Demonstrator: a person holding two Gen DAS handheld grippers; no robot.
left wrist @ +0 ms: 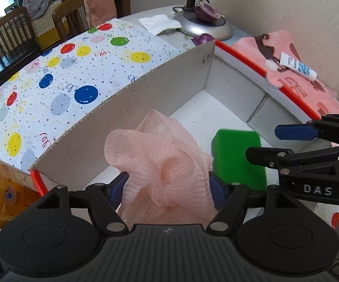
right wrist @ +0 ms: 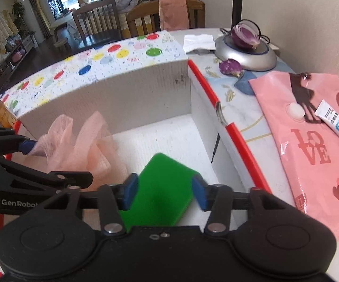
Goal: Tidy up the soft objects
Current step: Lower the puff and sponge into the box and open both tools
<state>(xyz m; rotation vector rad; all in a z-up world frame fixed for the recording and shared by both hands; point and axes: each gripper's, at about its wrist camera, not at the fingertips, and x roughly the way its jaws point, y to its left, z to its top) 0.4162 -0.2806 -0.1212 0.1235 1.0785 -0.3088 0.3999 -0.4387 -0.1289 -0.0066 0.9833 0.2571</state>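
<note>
A pink mesh bath pouf [left wrist: 160, 155] lies in the left part of an open cardboard box [left wrist: 146, 108]. My left gripper [left wrist: 168, 190] stands open around the pouf's near side, its blue pads beside the mesh without squeezing it. A green sponge [right wrist: 162, 183], slightly blurred, lies on the box floor to the right of the pouf [right wrist: 87, 145]. My right gripper [right wrist: 163, 192] is open over the sponge, with a pad on either side of it. In the left wrist view the right gripper [left wrist: 262, 142] reaches in from the right above the sponge [left wrist: 237, 157].
Balloon-print paper [left wrist: 63, 77] covers the table left of the box wall [right wrist: 134, 94]. To the right lie a pink LOVE bag [right wrist: 310, 141] and a white tube [right wrist: 336, 122]. At the back are a silver lamp base [right wrist: 247, 49], purple onion halves [right wrist: 244, 35] and chairs. An orange bottle [left wrist: 2, 195] stands near left.
</note>
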